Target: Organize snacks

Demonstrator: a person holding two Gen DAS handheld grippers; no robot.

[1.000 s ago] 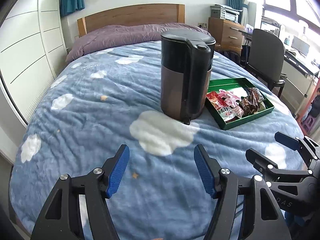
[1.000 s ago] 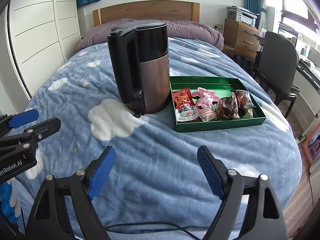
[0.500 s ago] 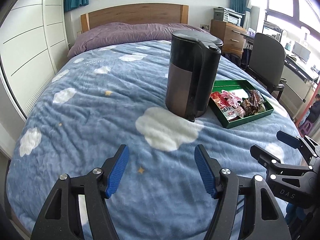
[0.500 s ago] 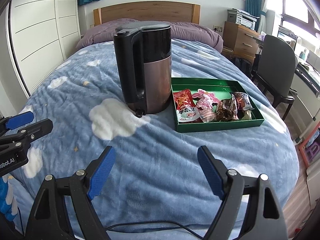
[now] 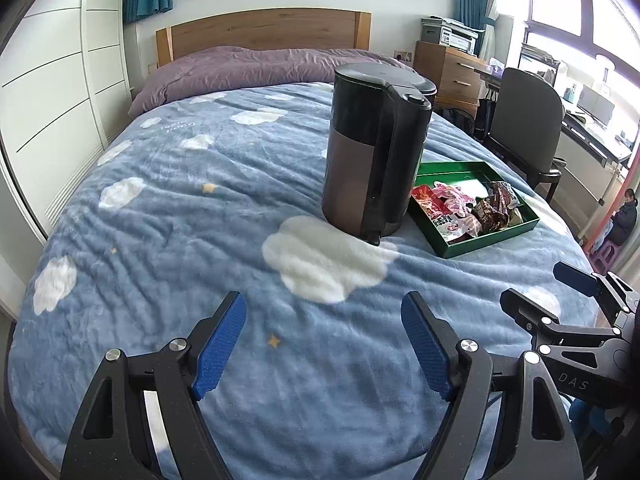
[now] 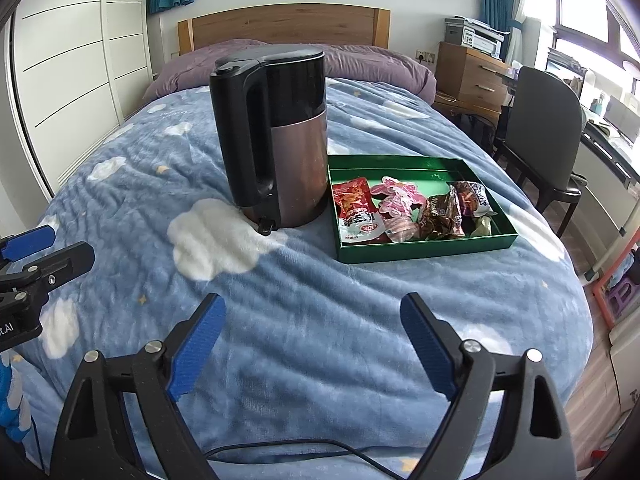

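Bedroom w/ a blue cloud-print blanket (image 6: 320, 312) over the bed was your work surface. Left to right: your left gripper (image 5: 324, 344) hung over bare blanket, jaws opening, nothing btwn them. Ahead stood a black-and-bronze kettle (image 6: 276, 136), upright, handle toward you in the right cam. Just beside it on the right lay the green tray (image 6: 424, 250), snack packets (image 6: 408, 210) piled inside its near half: red one on the left, pink in the middle, dark brown ones at right. Your right gripper (image 6: 312, 340) had jaws wide apart, empty, over blanket short of the tray.
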